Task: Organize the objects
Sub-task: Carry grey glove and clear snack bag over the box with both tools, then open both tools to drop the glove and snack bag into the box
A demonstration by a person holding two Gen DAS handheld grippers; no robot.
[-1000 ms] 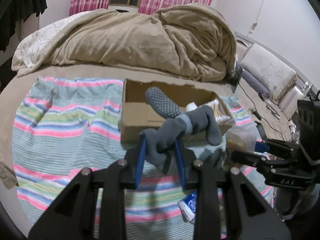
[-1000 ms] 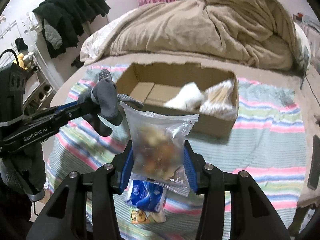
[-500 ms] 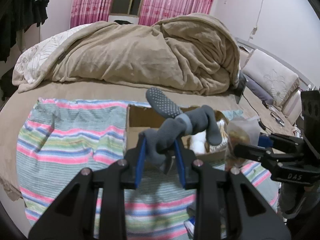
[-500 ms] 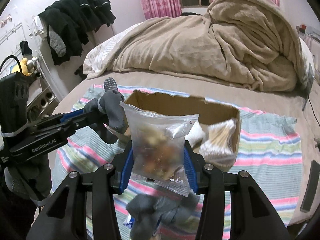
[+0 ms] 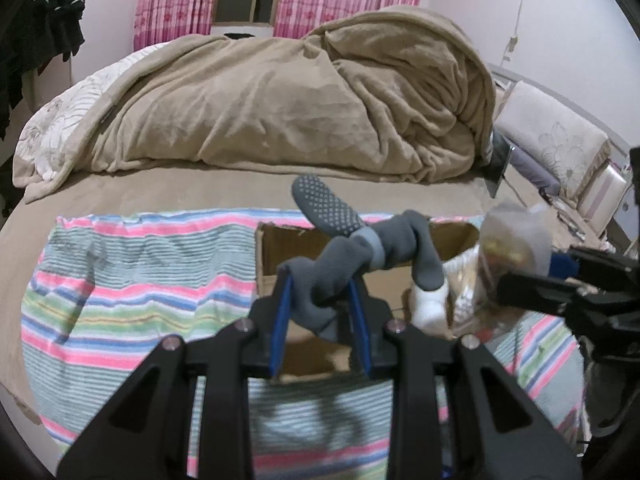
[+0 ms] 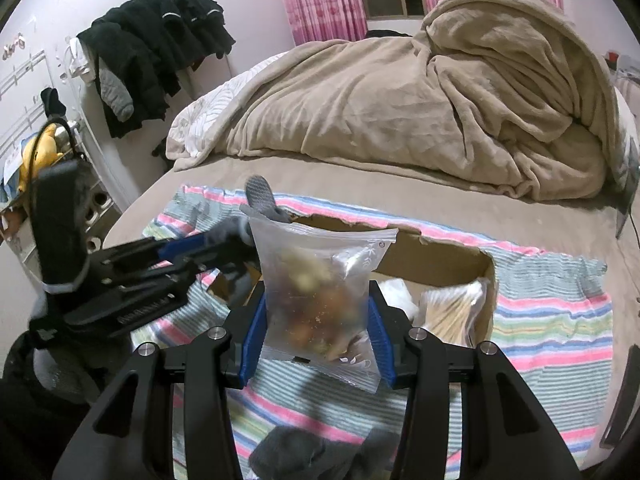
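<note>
Socks first: in the left wrist view our left gripper [image 5: 320, 312] is clamped on a bundle of grey socks [image 5: 352, 252], blue pads pressed to either side at centre frame, one dotted sole sticking up toward the upper middle. Behind and below the bundle sits the cardboard box [image 5: 272, 256], open-topped, on a striped towel [image 5: 120, 300] that fills the lower left. At the right edge of that frame we see our right gripper [image 5: 532, 288] coming in with a clear zip bag [image 5: 508, 248] over the box's right end. In the right wrist view the right gripper [image 6: 316, 332] is closed on the zip bag [image 6: 320, 292], which stands upright at centre and holds mixed snacks; we cannot tell exactly what kind. Inside the box [image 6: 432, 256], right of the bag, lie a white item [image 6: 396, 292] and a packet of cotton swabs [image 6: 452, 308]. More grey socks [image 6: 320, 452] lie at bottom centre. A tan blanket [image 6: 420, 112] is heaped across the upper frame.
</note>
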